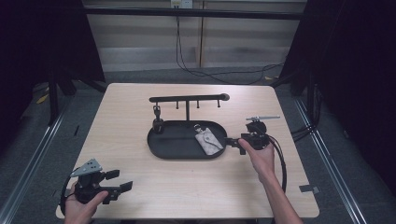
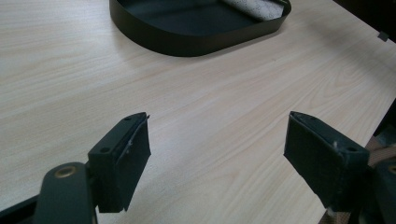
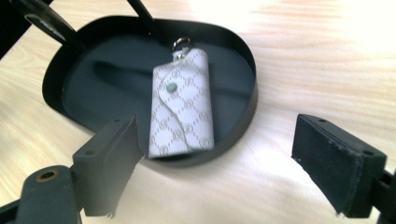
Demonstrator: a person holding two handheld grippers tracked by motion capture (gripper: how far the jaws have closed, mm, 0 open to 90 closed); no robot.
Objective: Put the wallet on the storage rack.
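**Tools open, key pouch lying in the tray**

Your right tool [image 1: 232, 140] sat at the right end of the black oval tray [image 1: 161, 148], its jaws spread wide with nothing between them. From the right gripper view, both black pads [image 3: 108, 163] stood apart over the tabletop [image 1: 196, 186] just outside the tray's rim, clear of the pouch. Your right hand [image 1: 258, 156] held the tool level, pointing toward the tray.

The white patterned key pouch [image 3: 182, 105] lay flat inside the tray, at its right end, close to the wall nearest your right tool. Its flap was snapped shut and its metal ring [image 3: 181, 43] pointed toward the tray's far side. In the high view the pouch [image 1: 208, 140] rested just right of the upright post of the hook rack [image 1: 188, 99] that rose from the tray; 1 small dark item [image 1: 157, 122] hung from the rack's left end.

Your left tool [image 1: 123, 181] waited near the front left corner of the tabletop, well apart from the tray. Its jaws also stood open and empty, with bare wood showing between the 2 pads [image 2: 122, 161] in the left gripper view.
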